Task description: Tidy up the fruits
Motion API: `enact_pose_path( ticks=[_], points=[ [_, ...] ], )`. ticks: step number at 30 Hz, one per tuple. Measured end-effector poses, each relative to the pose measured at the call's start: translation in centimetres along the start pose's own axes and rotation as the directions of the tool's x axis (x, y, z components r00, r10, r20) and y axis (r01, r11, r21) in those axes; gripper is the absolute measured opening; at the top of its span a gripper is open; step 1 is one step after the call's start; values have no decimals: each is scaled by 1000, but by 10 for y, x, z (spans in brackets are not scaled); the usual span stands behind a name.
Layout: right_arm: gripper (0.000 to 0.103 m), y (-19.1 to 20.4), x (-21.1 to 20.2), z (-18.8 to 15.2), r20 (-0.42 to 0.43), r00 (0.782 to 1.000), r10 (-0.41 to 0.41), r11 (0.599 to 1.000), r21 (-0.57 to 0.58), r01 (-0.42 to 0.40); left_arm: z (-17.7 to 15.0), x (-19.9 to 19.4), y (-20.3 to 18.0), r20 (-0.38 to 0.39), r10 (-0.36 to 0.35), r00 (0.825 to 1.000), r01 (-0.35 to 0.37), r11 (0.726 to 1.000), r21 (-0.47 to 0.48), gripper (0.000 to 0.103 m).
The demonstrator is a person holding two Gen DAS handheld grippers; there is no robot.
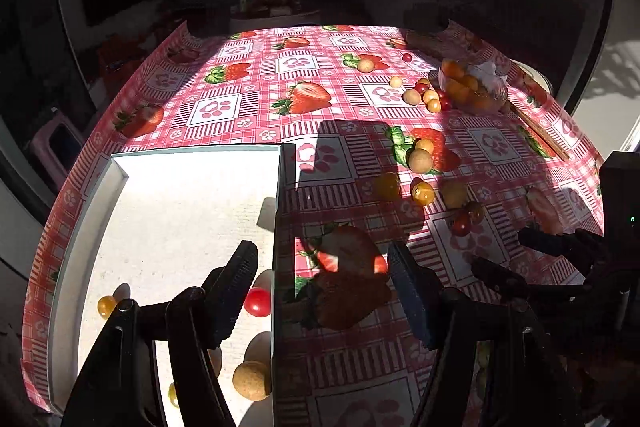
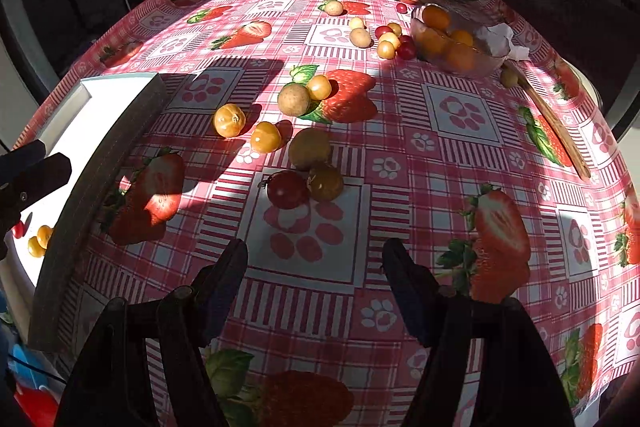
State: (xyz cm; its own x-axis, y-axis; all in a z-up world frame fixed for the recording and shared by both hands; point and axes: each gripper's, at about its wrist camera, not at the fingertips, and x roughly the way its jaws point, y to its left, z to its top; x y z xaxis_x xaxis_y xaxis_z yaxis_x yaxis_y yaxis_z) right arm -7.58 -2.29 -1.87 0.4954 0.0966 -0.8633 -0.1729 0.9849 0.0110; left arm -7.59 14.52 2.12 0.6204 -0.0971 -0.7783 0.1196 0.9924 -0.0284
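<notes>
A white tray (image 1: 100, 211) lies at the table's left; it also shows in the right wrist view (image 2: 108, 131). In it lie a red cherry tomato (image 1: 257, 301), a small yellow fruit (image 1: 106, 306) and a tan round fruit (image 1: 251, 379). My left gripper (image 1: 324, 287) is open and empty, straddling the tray's right wall. My right gripper (image 2: 316, 267) is open and empty above the cloth, just short of a red tomato (image 2: 286, 189) and a dark yellow fruit (image 2: 325, 182). More yellow and tan fruits (image 2: 265, 137) lie loose beyond.
A glass bowl (image 2: 456, 39) of orange fruits stands at the far right with crumpled paper (image 2: 500, 41). A wooden stick (image 2: 552, 123) lies along the right side. Several small fruits (image 2: 386, 39) cluster beside the bowl. The right gripper shows in the left view (image 1: 560, 255).
</notes>
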Motion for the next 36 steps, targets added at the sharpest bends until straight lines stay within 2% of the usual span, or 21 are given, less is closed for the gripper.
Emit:
enact_pose_path(
  ticks=[3,10,18,21,23,24,26,27,29,30,32,36],
  points=[
    [74,-10,5,-2,9,1000,-9,1000,7,9,9,18,-18,-22,-3,1000,4,1000,29,69],
    [74,-14,12,7,50,999,-12,1000,-23,13,17,63,-34,-94,52,994,-47,997,63,69],
    [70,-15,21,21,57,998,7,999,-42,-5,24,88,-39,-109,50,993,-40,995,91,69],
    [59,-17,23,27,57,998,17,999,-39,-15,30,93,-42,-100,40,994,-30,995,99,69],
    [44,-19,25,32,56,998,23,999,-36,-21,33,96,-43,-96,35,995,-24,994,106,69],
    [41,-20,25,34,54,998,32,999,-35,-30,35,98,-44,-94,31,995,-21,994,107,69],
    [25,-22,26,37,51,997,62,998,-32,-60,36,99,-45,-92,21,996,-12,994,105,68],
    [23,-24,27,38,48,996,73,997,-25,-72,36,100,-44,-91,16,996,-6,995,100,68],
    [14,-29,26,37,40,993,109,994,5,-109,35,99,-42,-93,-32,995,40,996,78,57],
    [14,-32,25,36,35,991,126,992,24,-127,35,99,-42,-87,-26,996,33,996,80,49],
    [13,-38,23,33,30,988,152,986,57,-154,34,97,-44,-83,-44,996,51,995,91,27],
    [13,-46,16,23,27,983,184,978,96,-185,30,93,-51,-85,-72,994,80,992,102,26]
  ],
)
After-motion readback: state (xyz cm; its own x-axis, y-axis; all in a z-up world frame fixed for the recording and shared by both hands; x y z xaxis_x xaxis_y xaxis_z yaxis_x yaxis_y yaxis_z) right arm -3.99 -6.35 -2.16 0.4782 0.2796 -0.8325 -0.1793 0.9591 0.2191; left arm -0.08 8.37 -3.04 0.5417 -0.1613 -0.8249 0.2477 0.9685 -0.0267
